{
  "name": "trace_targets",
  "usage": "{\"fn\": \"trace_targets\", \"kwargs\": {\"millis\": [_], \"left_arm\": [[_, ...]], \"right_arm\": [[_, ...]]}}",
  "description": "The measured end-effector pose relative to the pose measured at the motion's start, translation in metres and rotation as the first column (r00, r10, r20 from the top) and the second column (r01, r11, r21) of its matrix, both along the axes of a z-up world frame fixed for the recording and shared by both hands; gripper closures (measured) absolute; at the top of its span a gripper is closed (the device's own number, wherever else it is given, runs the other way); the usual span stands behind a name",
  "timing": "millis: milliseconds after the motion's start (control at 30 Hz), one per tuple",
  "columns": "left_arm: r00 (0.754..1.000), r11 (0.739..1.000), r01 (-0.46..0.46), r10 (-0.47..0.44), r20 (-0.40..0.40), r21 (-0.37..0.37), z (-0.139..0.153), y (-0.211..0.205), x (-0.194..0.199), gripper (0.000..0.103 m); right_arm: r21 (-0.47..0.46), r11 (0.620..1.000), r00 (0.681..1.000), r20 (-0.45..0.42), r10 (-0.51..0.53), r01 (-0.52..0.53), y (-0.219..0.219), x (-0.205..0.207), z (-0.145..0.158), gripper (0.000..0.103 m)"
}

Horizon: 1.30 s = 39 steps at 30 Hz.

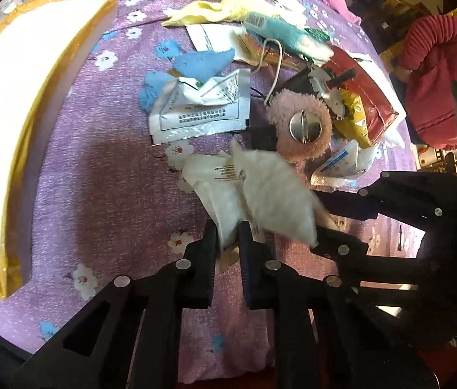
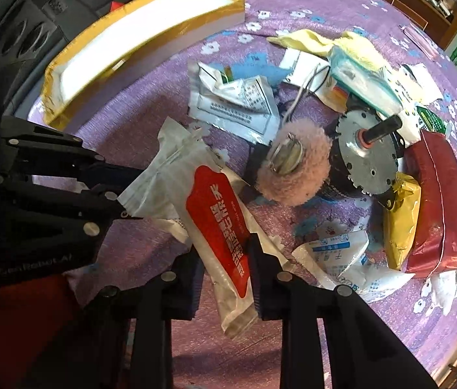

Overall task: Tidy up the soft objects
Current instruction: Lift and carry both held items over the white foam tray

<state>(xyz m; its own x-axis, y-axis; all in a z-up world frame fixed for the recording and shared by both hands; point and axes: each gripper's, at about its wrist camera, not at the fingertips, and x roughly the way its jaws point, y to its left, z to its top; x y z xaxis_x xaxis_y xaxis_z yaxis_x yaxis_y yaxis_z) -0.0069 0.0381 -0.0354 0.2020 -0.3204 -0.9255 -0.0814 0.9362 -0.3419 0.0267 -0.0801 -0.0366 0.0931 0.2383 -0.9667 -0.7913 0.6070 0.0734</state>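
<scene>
Two grippers pinch one soft packet: the right gripper (image 2: 225, 259) is closed on its red-labelled middle, the left gripper (image 1: 228, 243) on its white edge, likely to keep the packet (image 2: 218, 227) taut above the purple cloth (image 2: 293, 9). Ahead-left, the gold-rimmed tray (image 2: 150, 16) looks like its destination; clutter lies ahead-right.

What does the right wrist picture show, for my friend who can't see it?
Two black grippers, right gripper and left gripper, both pinch a white packet with a red label above a purple flowered tablecloth cluttered with wrappers, a fluffy pink pad and a motor.
</scene>
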Motion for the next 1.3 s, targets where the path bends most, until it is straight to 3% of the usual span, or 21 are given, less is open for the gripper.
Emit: {"fn": "trace_targets", "kwargs": {"millis": [433, 900, 1300], "left_arm": [[0.995, 0.995, -0.093, 0.092, 0.040, 0.030, 0.032, 0.040, -0.024, 0.092], [0.976, 0.979, -0.191, 0.181, 0.117, 0.076, 0.062, 0.078, -0.035, 0.092], [0.955, 0.960, -0.265, 0.247, 0.165, 0.095, 0.083, 0.109, -0.042, 0.092]], "right_arm": [[0.050, 0.997, 0.998, -0.029, 0.058, -0.057, 0.029, -0.007, 0.017, 0.092], [0.083, 0.988, 0.991, -0.002, 0.134, -0.133, 0.072, -0.007, 0.034, 0.093], [0.118, 0.983, 0.990, 0.022, 0.141, -0.142, 0.093, 0.004, 0.050, 0.093]]}}
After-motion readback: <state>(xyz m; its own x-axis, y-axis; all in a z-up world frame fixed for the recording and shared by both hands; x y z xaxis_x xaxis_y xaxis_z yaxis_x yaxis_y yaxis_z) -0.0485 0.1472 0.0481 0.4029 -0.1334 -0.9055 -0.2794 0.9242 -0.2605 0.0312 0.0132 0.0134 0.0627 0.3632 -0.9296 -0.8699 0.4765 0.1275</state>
